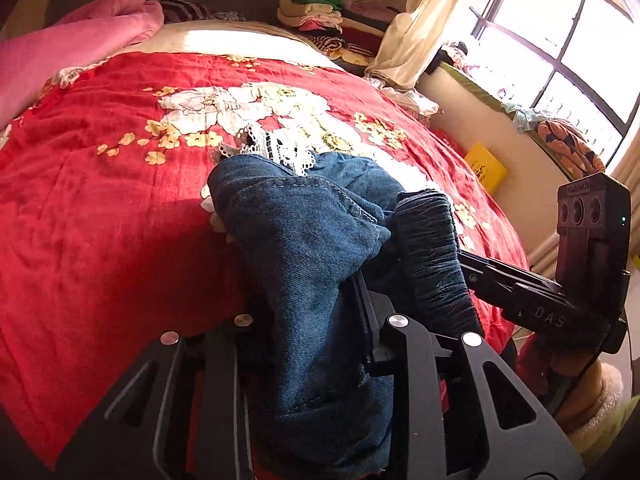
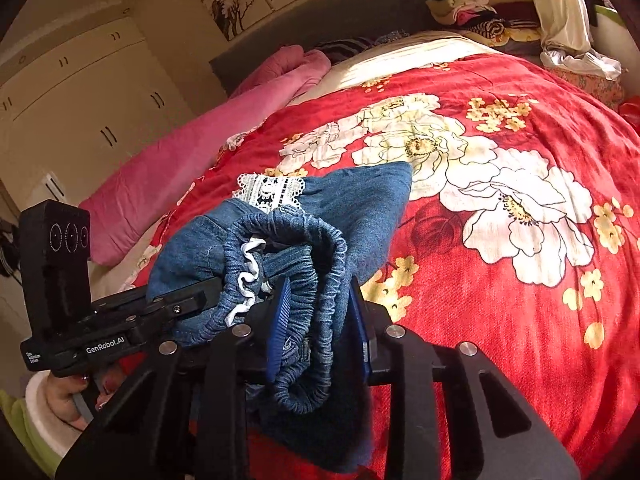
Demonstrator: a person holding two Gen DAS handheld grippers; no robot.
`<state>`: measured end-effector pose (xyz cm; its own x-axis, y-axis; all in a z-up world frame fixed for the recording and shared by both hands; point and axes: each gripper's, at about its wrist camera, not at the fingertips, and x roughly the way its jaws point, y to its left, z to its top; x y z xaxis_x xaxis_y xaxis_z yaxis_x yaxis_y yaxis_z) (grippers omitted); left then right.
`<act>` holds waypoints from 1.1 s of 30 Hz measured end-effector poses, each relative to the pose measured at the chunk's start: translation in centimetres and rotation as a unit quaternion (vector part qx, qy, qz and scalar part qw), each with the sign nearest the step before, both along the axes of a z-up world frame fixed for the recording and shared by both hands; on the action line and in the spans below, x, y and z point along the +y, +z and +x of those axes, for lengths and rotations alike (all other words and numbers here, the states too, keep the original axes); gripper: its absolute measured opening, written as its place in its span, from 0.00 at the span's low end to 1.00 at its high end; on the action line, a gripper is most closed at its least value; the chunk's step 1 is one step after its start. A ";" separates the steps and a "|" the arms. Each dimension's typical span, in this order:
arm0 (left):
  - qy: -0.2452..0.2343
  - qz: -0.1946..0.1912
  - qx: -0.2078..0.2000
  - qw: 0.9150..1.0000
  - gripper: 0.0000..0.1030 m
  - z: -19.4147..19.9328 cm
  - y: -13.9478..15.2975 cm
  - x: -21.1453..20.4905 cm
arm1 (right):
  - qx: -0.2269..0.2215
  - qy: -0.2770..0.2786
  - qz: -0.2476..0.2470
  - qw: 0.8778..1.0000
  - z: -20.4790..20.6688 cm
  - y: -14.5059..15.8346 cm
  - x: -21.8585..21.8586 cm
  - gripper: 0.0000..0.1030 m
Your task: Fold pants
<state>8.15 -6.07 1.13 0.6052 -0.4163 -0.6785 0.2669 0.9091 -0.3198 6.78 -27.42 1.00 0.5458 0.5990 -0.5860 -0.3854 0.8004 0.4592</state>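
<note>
The pants are blue denim with an elastic waistband and white lace trim. They hang bunched between both grippers above the near edge of the bed. My left gripper is shut on the denim, which drapes over and hides its fingers. My right gripper is shut on the gathered elastic waistband, between its blue pads. The right gripper's body shows in the left wrist view. The left gripper's body shows in the right wrist view.
The bed wears a red floral cover. A pink quilt lies along its far left side. Stacked clothes sit by the headboard. A window, sill and yellow box are on the right.
</note>
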 end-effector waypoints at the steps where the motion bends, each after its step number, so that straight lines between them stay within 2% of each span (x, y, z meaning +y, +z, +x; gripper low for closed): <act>1: 0.002 -0.001 -0.003 1.000 0.20 0.0 0.3 0.1 | -0.004 0.001 -0.001 1.000 0.0 0.4 0.1 0.26; 7: 0.008 -0.002 -0.027 1.000 0.20 0.6 2.4 0.5 | -0.027 0.006 -0.005 1.000 0.9 2.4 0.7 0.26; 16: 0.023 -0.001 -0.053 0.998 0.20 3.6 4.5 1.4 | -0.042 0.009 -0.004 0.999 4.4 3.9 1.7 0.26; 25: 0.033 0.003 -0.062 0.998 0.20 5.9 4.8 1.8 | -0.042 0.008 -0.008 0.999 8.0 3.7 2.4 0.26; 33: 0.041 0.000 -0.049 0.998 0.20 7.9 3.4 2.2 | -0.029 0.002 -0.023 0.999 10.1 2.4 3.0 0.26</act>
<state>16.02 -3.82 4.57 0.7005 -0.3630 -0.6144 0.2216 0.9291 -0.2962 16.86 -24.38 3.42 0.5772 0.5741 -0.5808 -0.4130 0.8187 0.3989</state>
